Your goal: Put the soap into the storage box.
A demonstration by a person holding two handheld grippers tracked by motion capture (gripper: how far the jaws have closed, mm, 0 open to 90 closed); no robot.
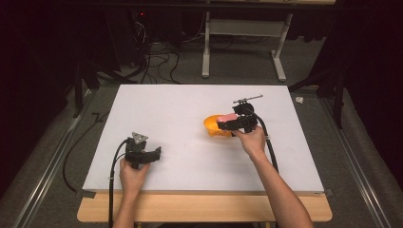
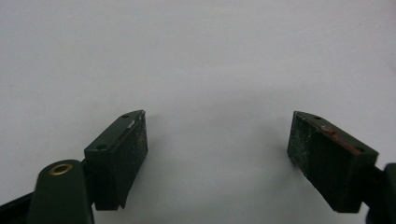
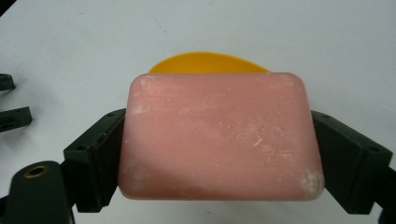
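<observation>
The right hand-held gripper (image 3: 219, 154) is clamped on a pink soap bar (image 3: 219, 135), its jaws pressing the bar's two short ends. It holds the bar over an orange bowl (image 1: 212, 127), whose rim shows just behind the bar in the right gripper view. The bowl sits right of centre on the white worktop (image 1: 190, 109), and the right hand (image 1: 251, 141) grips the tool from the near side. The left hand-held gripper (image 2: 217, 156) has its jaws wide apart with nothing between them, above bare worktop near the front left, well apart from the bowl. Beyond the worktop lie floor cables (image 1: 154, 59) and a white table frame (image 1: 242, 42). No writing can be read.
</observation>
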